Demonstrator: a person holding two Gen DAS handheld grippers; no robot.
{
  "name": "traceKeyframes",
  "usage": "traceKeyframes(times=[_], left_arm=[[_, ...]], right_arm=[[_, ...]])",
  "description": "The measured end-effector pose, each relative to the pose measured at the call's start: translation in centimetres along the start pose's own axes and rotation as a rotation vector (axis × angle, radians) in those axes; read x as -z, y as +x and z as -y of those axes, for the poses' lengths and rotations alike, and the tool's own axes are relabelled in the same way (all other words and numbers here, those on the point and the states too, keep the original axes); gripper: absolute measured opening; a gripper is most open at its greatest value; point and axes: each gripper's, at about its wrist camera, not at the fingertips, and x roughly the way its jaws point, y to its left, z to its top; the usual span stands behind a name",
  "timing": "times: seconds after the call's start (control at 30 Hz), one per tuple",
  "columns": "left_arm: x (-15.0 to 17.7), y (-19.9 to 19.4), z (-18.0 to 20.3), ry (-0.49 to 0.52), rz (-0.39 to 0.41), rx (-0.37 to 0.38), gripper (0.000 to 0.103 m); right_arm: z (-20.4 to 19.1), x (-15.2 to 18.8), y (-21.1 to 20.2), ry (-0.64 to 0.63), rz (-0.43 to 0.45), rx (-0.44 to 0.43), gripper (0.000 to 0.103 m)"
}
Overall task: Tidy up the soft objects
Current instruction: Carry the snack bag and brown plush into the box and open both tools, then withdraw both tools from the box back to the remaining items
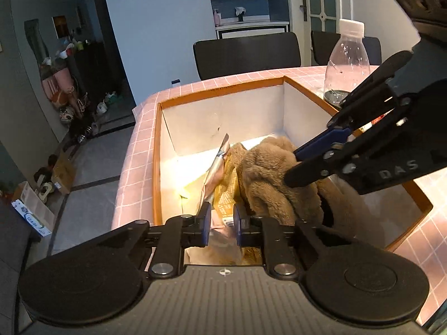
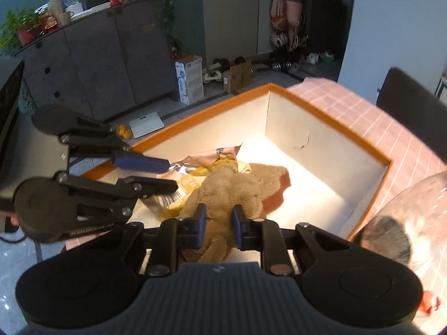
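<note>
An open cardboard box [image 1: 223, 92] with an orange rim and white inside stands on the pink checked table [image 1: 134, 156]. Inside it lie a brown plush toy [image 1: 268, 176] and a yellow and silver snack bag [image 1: 220, 173]. My left gripper [image 1: 220, 217] is shut on the snack bag at the box's near wall. My right gripper [image 2: 219, 217] is shut on the plush toy [image 2: 232, 192] and holds it low inside the box [image 2: 329, 117]. In the right wrist view the left gripper [image 2: 171, 174] grips the bag [image 2: 195, 176] beside the plush.
A clear plastic bottle [image 1: 346, 61] with a white cap stands on the table right of the box, close to the right gripper [image 1: 293, 164]. Two black chairs [image 1: 245, 53] stand behind the table. The table's left edge drops to the tiled floor.
</note>
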Motion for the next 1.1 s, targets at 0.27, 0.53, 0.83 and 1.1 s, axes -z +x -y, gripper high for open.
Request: traceKeyframes(times=[0.27,0.53,0.83,1.1], left_arm=[[-0.1,0.2,-0.2,-0.030,-0.009,0.052,0.018],[0.1,-2.6,1.6,-0.028,0.103,0.028,0.019],[0.2,-6.7,6.3,-0.062,0.334,0.058,0.021],[-0.3,-6.5,12.7,-0.049,0.444,0.204,0.026]], right_arm=[[-0.1,-0.1,1.3,0.011,-0.023,0.032,0.016],[-0.7,0.7,-2.6,0.000,0.100,0.040,0.032],[-0.6,6.8,-9.9,0.095,0.317,0.155,0.050],[3.3,15.5,-14.5,0.306,0.396,0.319,0.054]])
